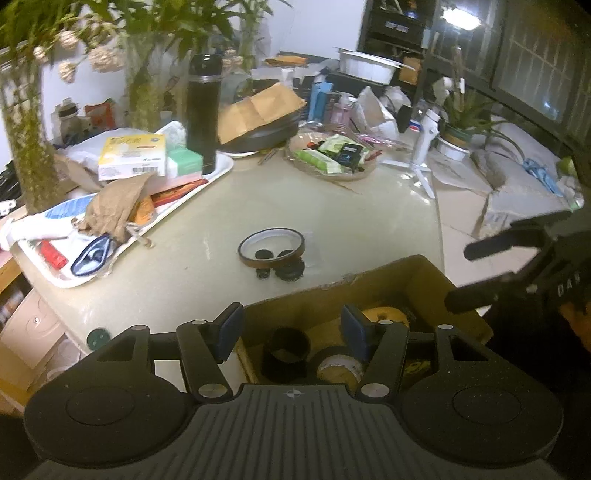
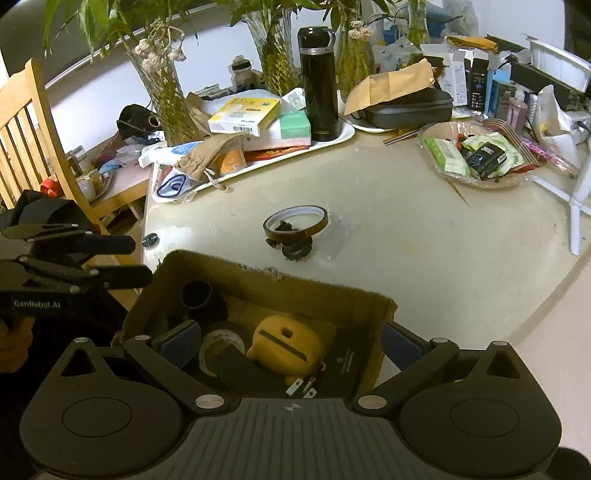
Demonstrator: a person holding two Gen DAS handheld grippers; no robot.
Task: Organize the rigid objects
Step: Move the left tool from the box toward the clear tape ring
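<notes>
we see left hand-held gripper (image 1: 291, 334) half open astride near wall of cardboard box (image 1: 424, 275), gripping nothing. box sits at near edge of tabletop (image 1: 207, 221), holding black cylinder (image 2: 199, 297), tape roll (image 2: 221, 345), yellow block (image 2: 284, 341). beyond box, brown tape ring (image 2: 295, 220) lies on tabletop, small black parts touching it. right hand-held gripper (image 2: 291, 343) fully spread, empty, one finger inside box, other outside right wall.

Both views are dim and yellow-green in cast, with heavy fisheye bending and black corners. A bright lamp (image 1: 460, 16) glares at one o'clock in the left view. The tabletop (image 2: 388, 229) carries a soft sheen. Foliage at eleven o'clock is blurred.
</notes>
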